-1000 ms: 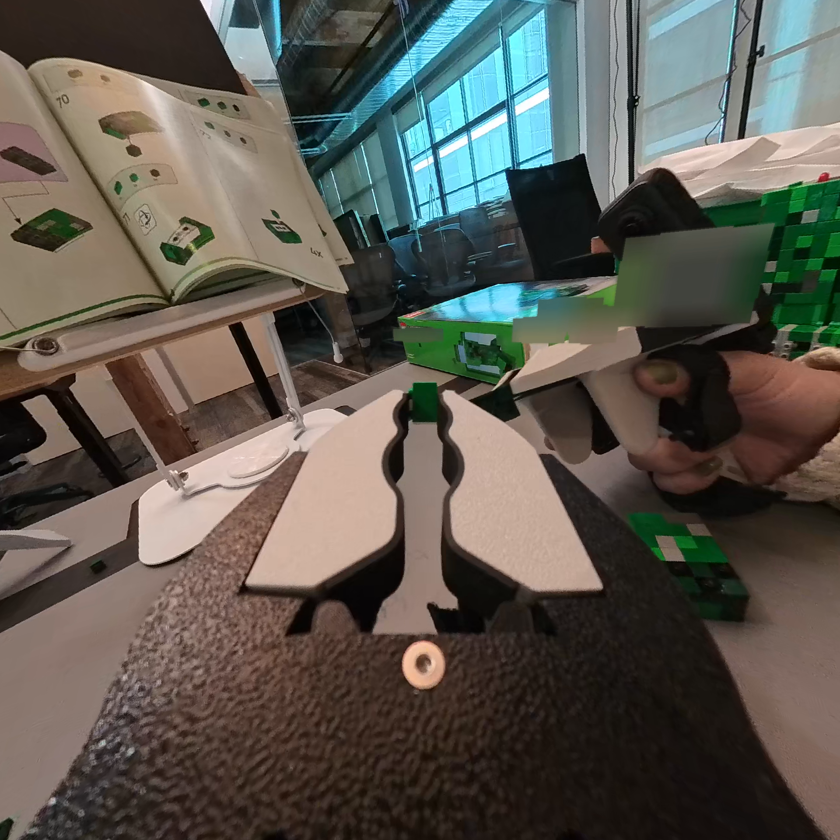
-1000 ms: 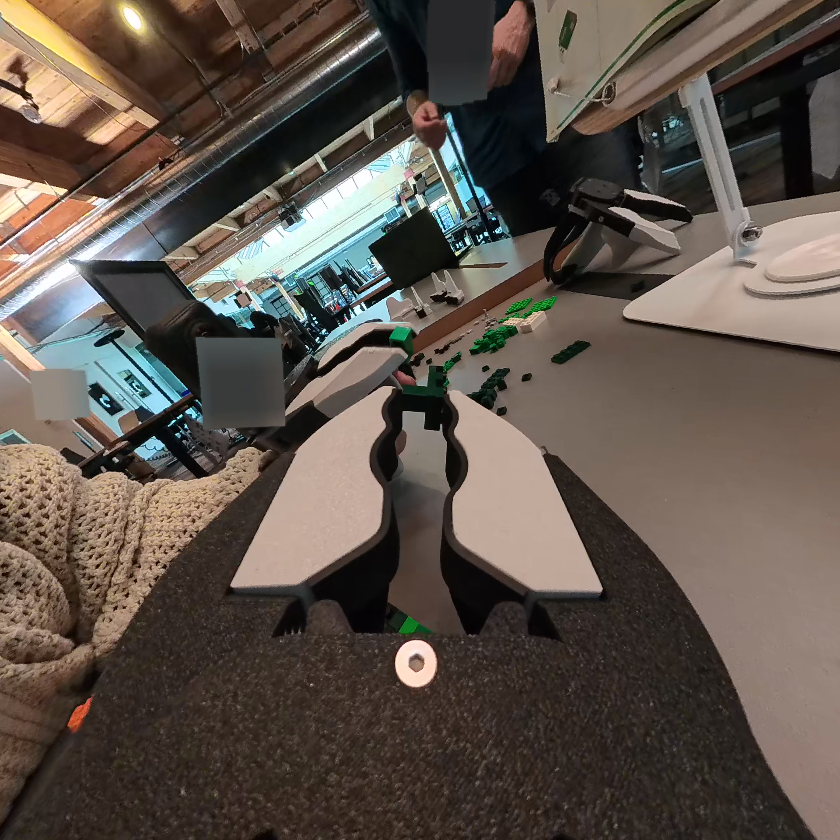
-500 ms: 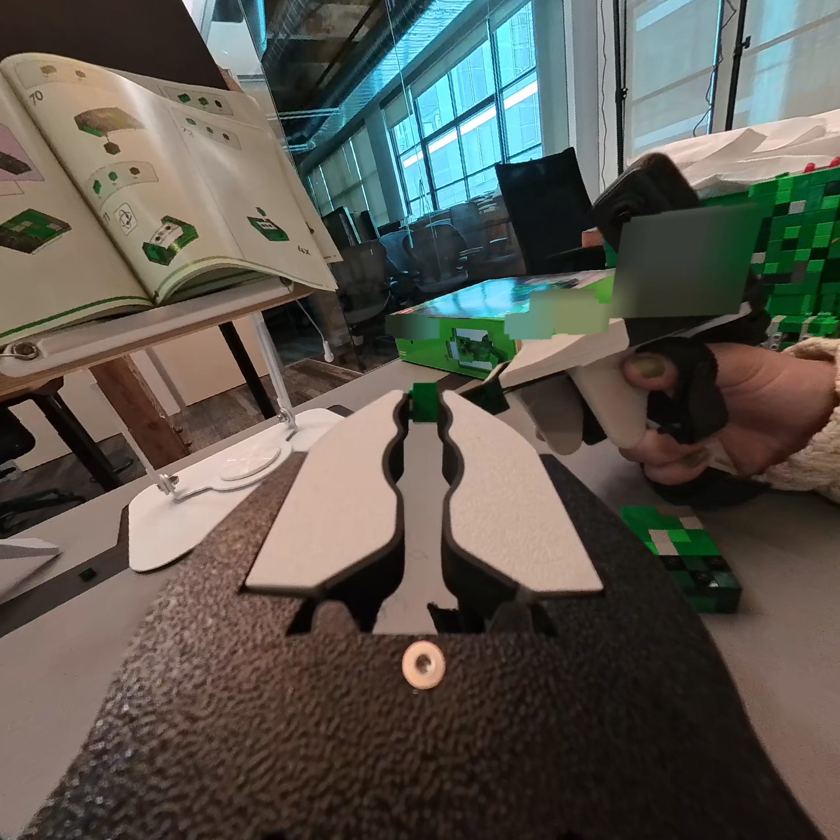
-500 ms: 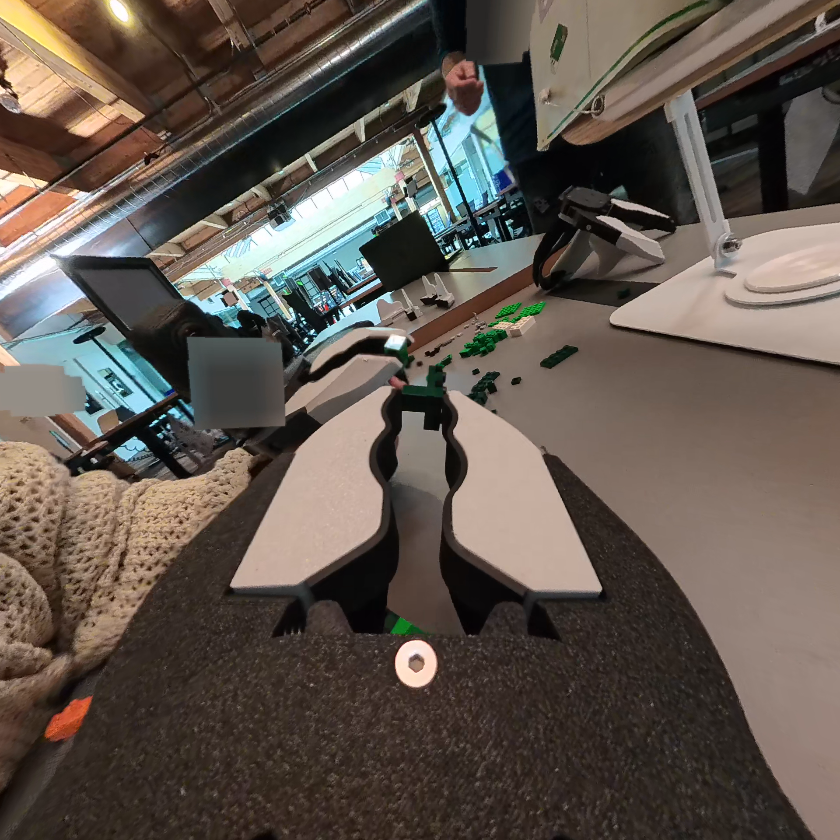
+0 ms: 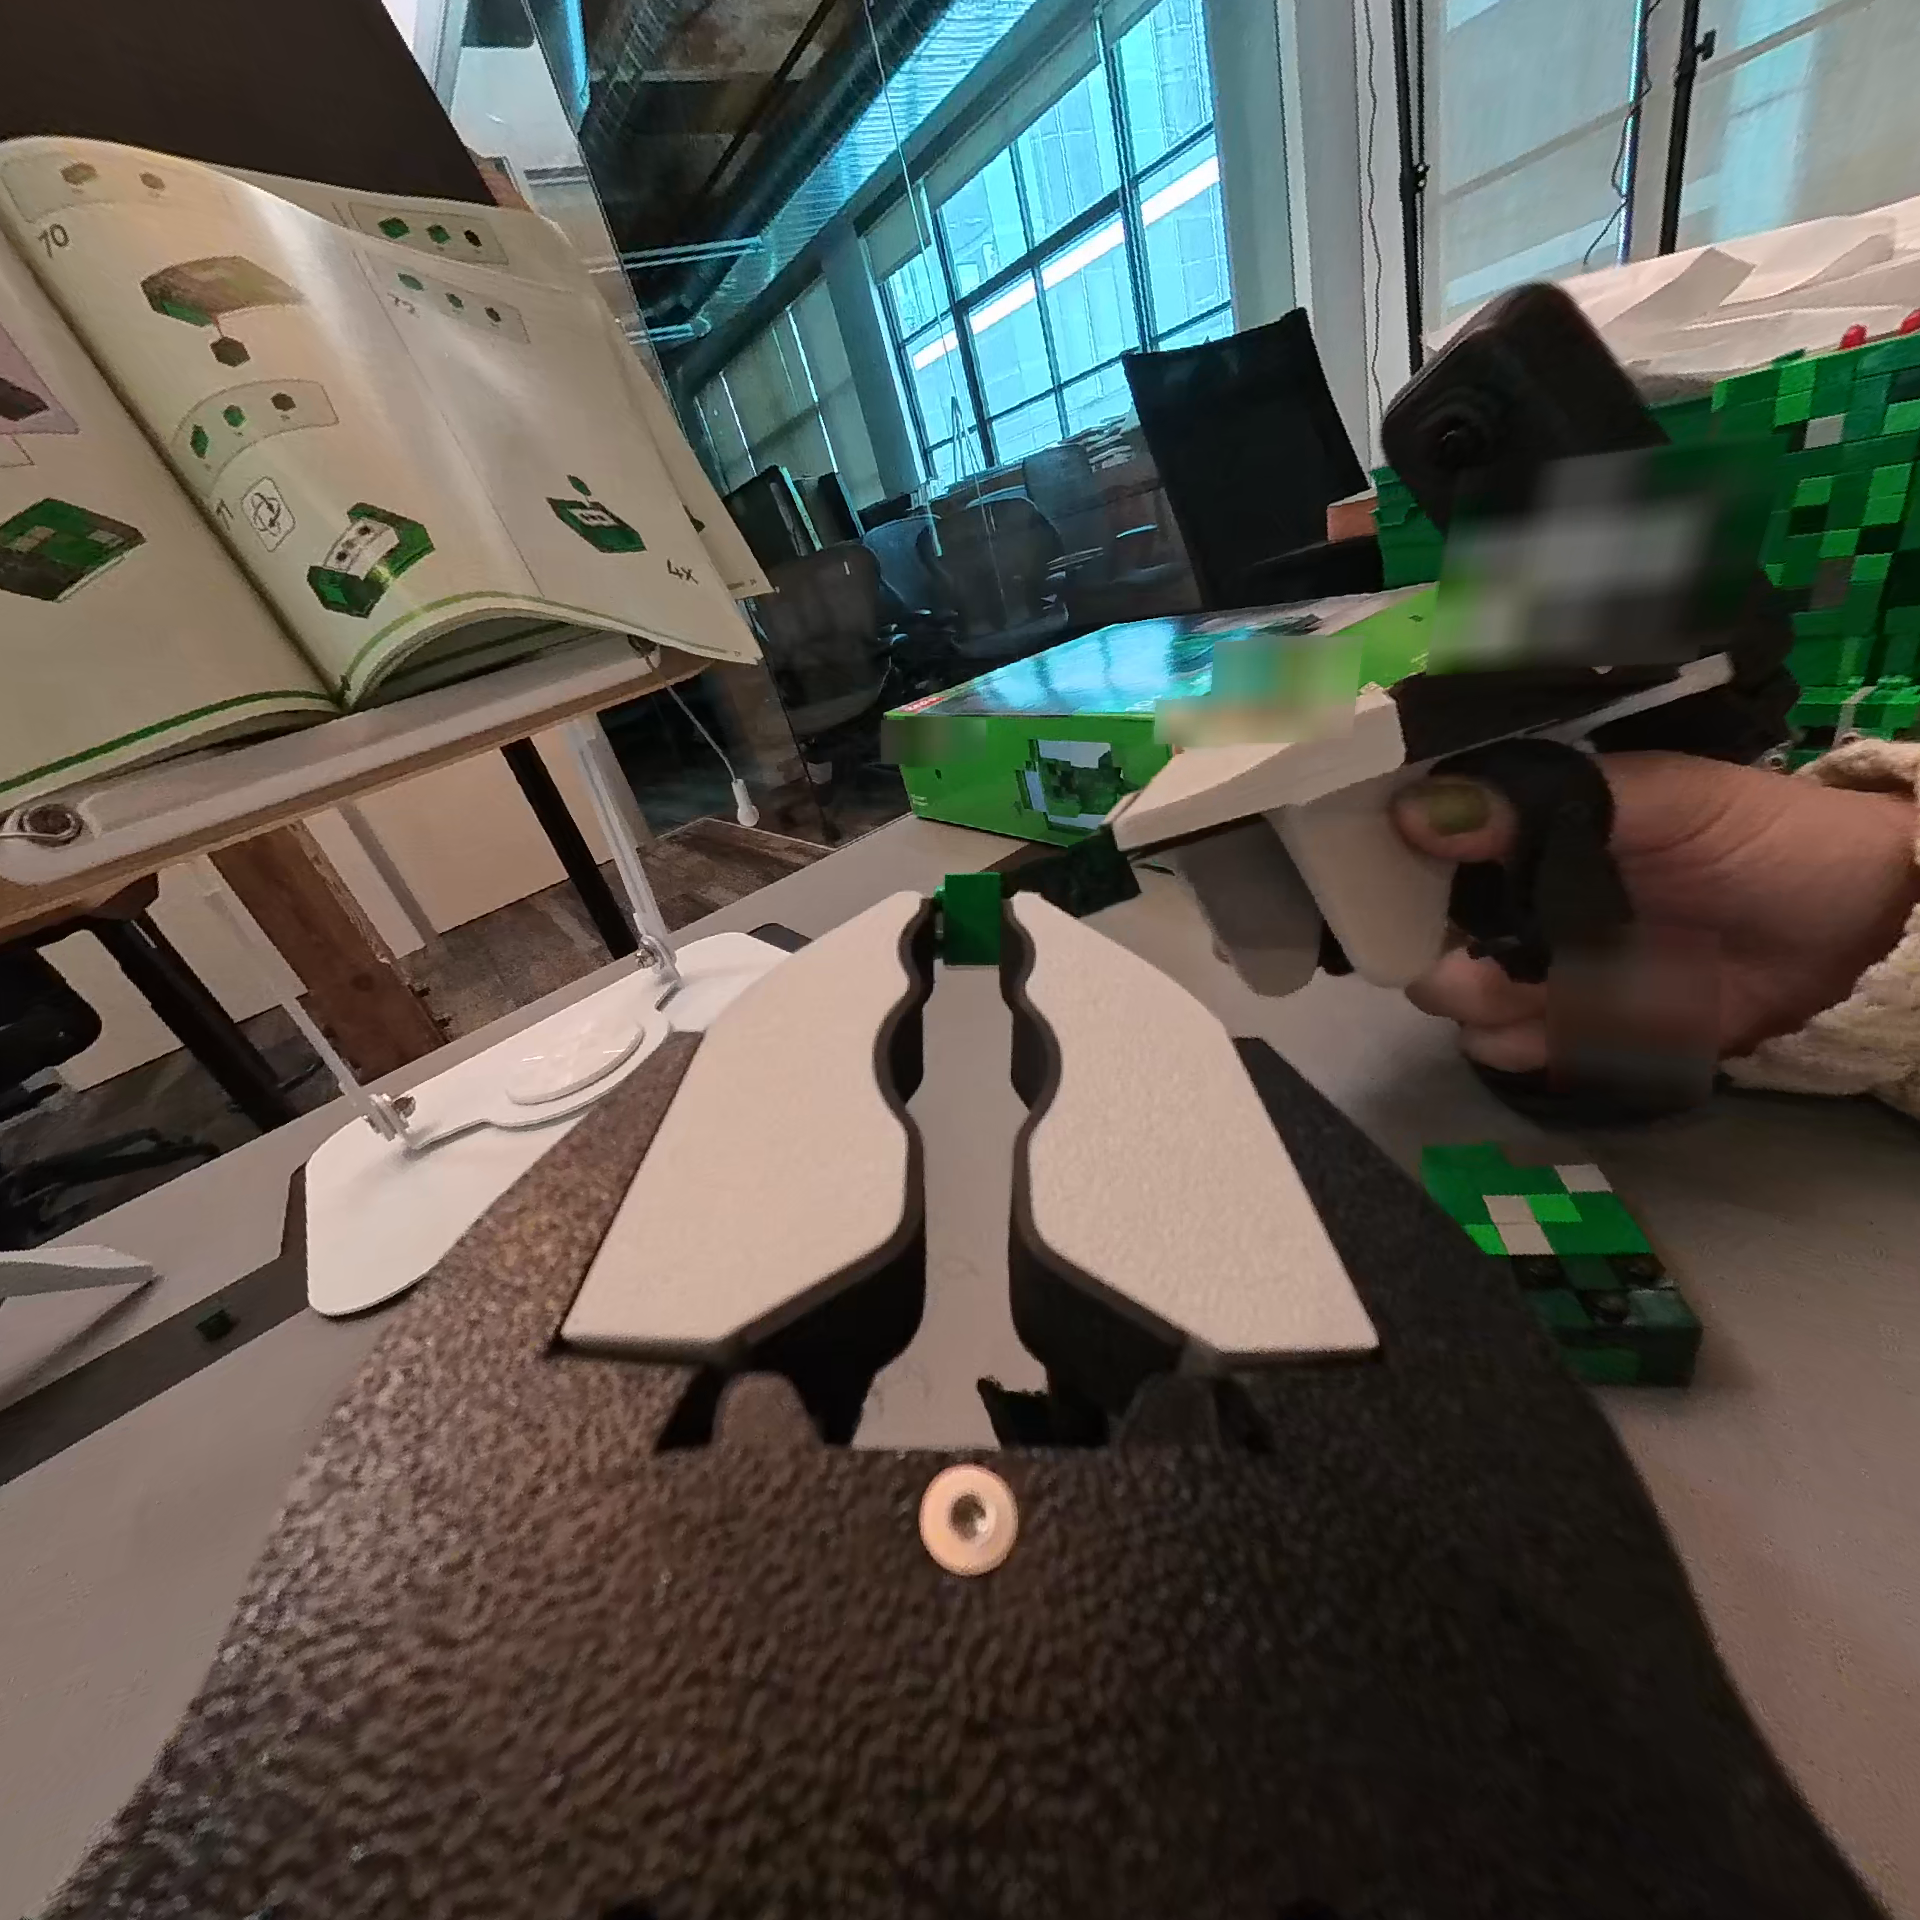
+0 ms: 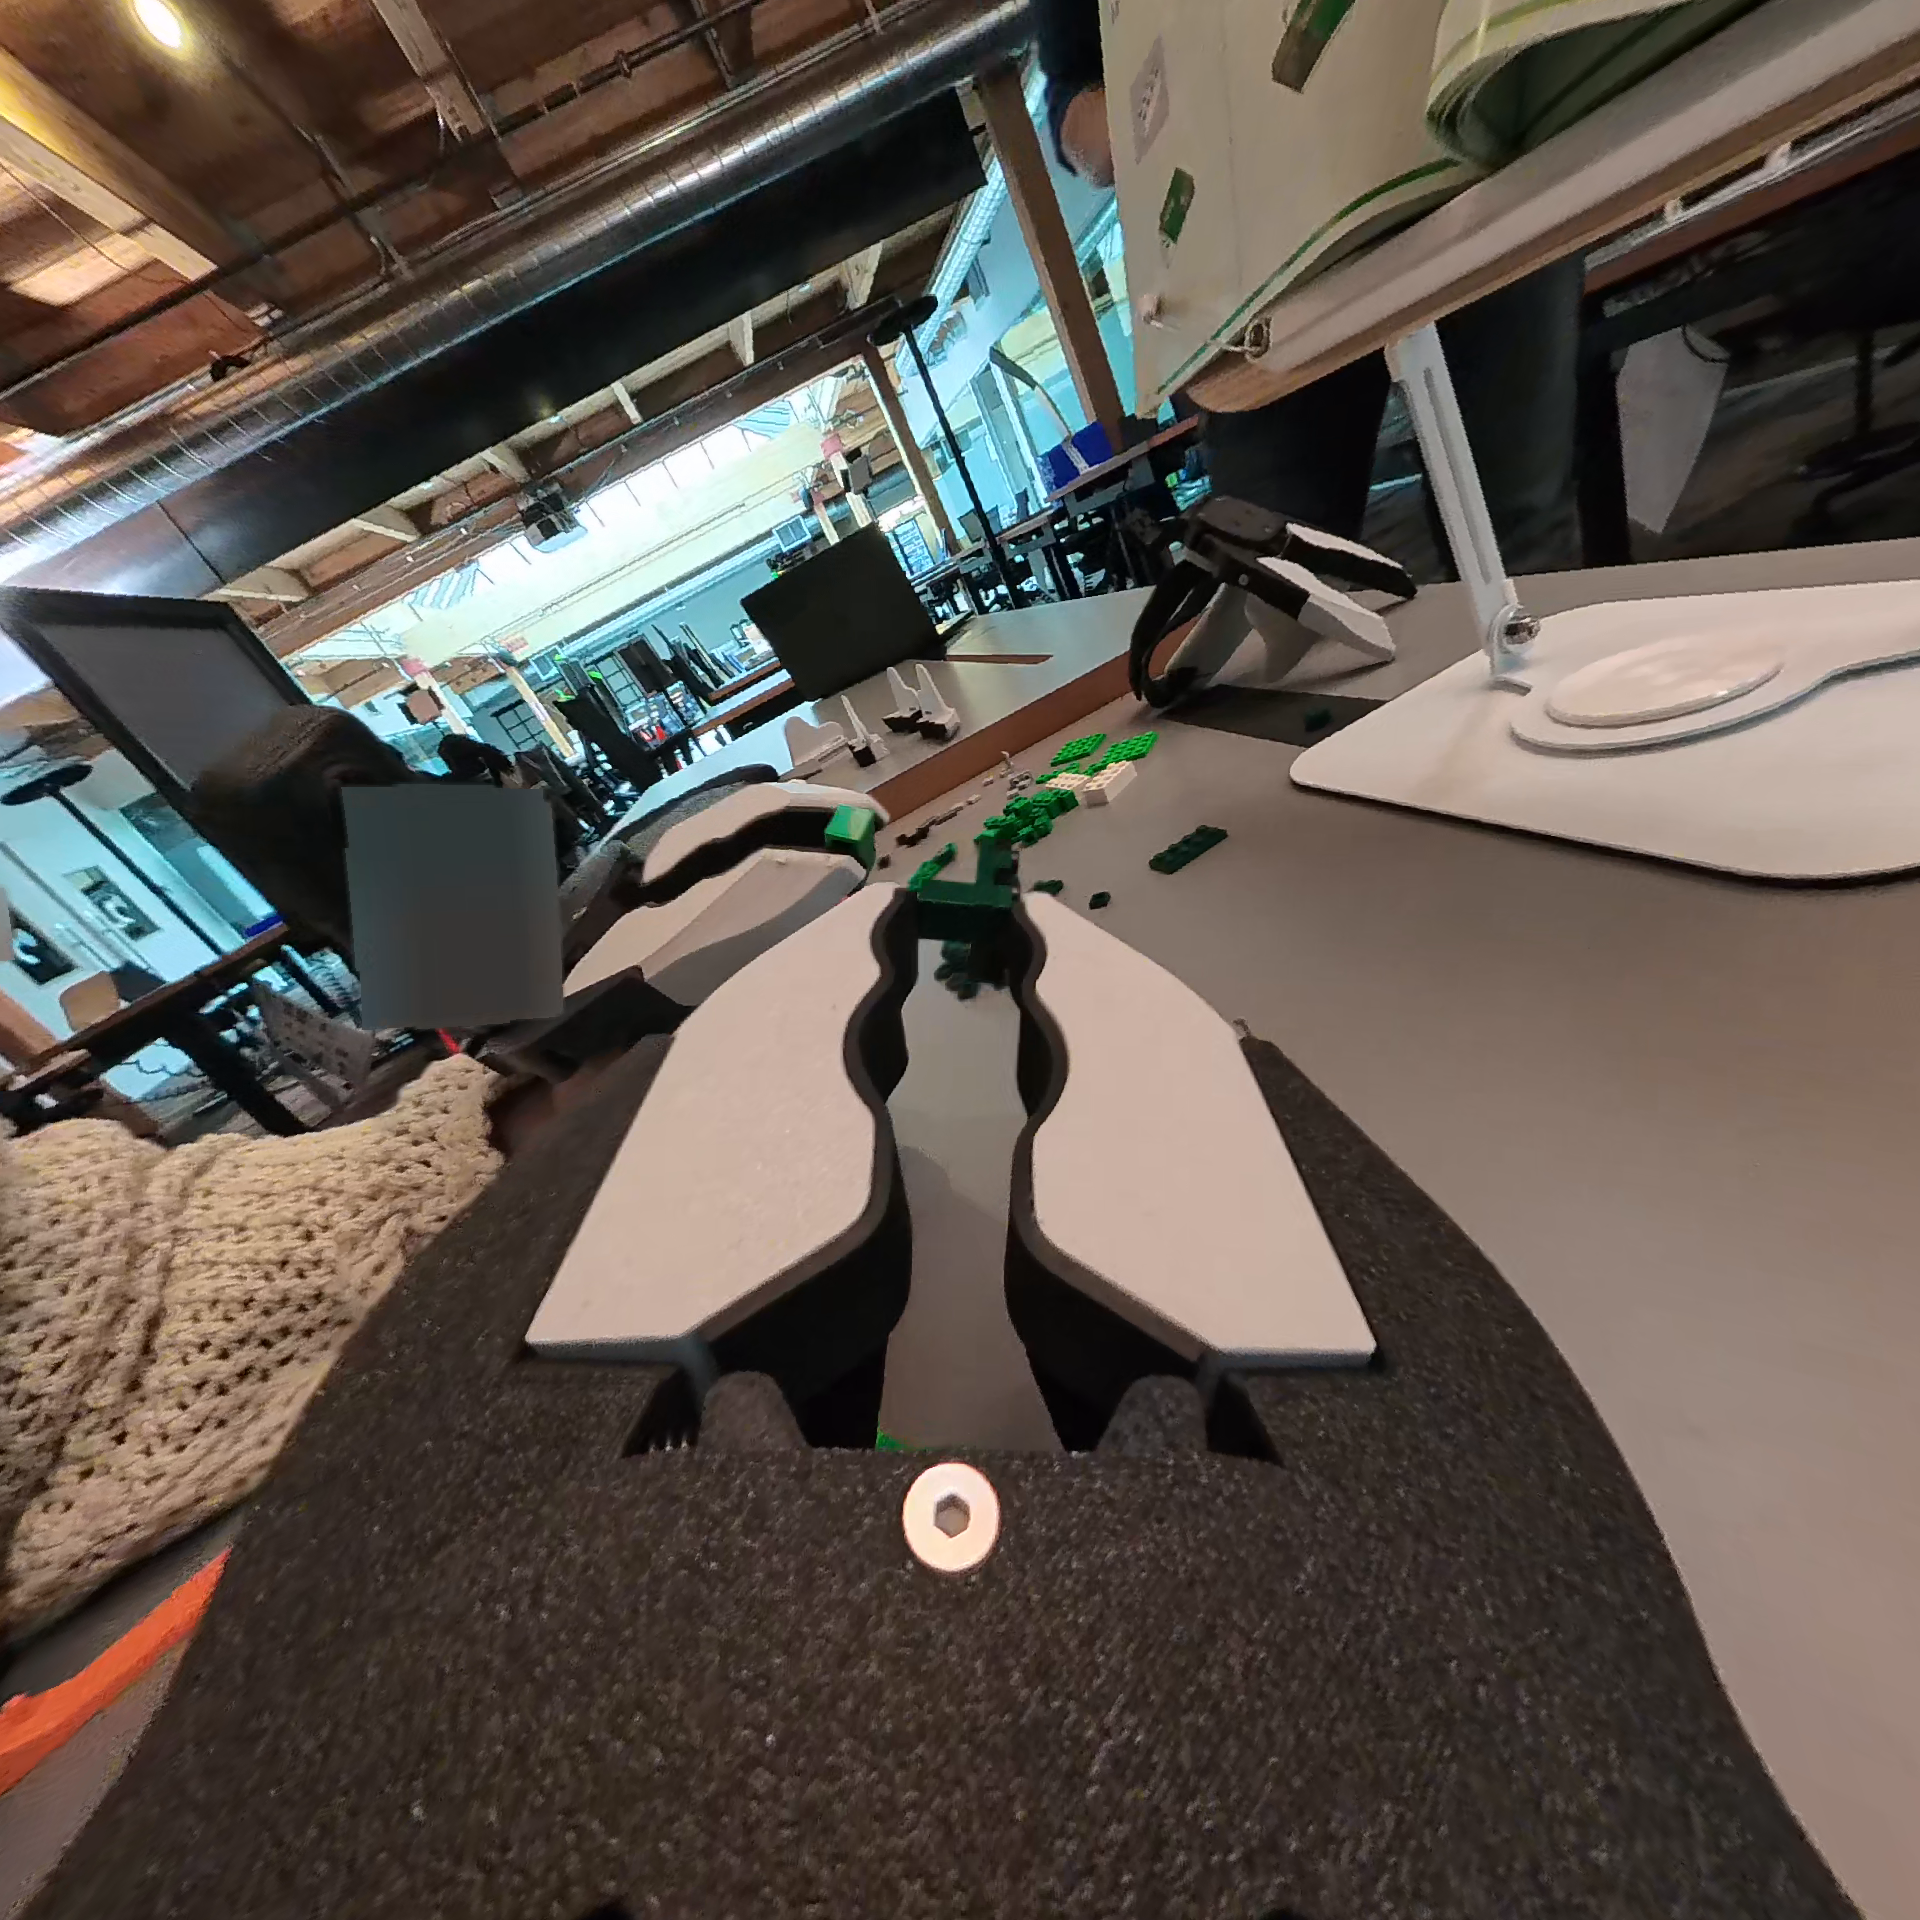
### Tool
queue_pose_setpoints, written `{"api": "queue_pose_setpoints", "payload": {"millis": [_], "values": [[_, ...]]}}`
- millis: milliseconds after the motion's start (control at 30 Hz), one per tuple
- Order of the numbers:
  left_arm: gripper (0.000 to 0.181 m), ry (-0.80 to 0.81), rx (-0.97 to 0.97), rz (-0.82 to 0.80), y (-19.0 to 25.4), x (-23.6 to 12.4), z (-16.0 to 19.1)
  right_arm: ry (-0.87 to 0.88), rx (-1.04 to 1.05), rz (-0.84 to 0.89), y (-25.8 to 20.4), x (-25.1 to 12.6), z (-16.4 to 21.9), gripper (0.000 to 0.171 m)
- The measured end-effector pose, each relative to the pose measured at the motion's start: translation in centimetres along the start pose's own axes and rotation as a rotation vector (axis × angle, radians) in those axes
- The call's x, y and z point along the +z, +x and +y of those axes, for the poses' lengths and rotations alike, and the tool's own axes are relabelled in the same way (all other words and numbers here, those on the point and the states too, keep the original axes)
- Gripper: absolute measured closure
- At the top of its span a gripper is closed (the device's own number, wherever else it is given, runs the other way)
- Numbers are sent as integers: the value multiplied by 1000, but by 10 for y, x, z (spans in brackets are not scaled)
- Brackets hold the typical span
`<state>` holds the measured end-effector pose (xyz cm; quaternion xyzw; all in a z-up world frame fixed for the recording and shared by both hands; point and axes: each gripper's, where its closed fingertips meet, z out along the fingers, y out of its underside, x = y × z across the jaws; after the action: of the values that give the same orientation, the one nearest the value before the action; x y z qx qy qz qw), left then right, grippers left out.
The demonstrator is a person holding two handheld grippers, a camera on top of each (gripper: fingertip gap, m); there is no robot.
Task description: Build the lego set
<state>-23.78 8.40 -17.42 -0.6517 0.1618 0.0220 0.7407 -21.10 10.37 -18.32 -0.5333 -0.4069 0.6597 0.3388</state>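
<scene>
Brick [image 5: 970, 931] pinched at left hand-held gripper [image 5: 972, 935] tips

Loose bricks [image 6: 1049, 805] left of stand base [image 6: 1621, 727]

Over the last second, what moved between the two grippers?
The right gripper, shut on its dark green piece, closed in on the left gripper from the right. Nothing was taken or let go. The left gripper still pinches its bright green brick; the green block lies unmoved on the table.
</scene>
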Motion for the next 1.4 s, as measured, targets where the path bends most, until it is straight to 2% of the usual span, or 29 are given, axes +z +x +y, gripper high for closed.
{"api": "queue_pose_setpoints", "payload": {"millis": [233,500,1267,1400], "values": [[169,-1,5,-2,0,0,0,37,-358,241,10,-10,-15,155],[169,-2,5,-1,0,0,0,-71,-502,190,-4,3,3,155],[169,-2,4,0,-1,1,1,-69,-507,218,1,4,2,155],[169,10,8,-16,-3,0,-1,-27,-517,273,5,0,-7,155]]}}
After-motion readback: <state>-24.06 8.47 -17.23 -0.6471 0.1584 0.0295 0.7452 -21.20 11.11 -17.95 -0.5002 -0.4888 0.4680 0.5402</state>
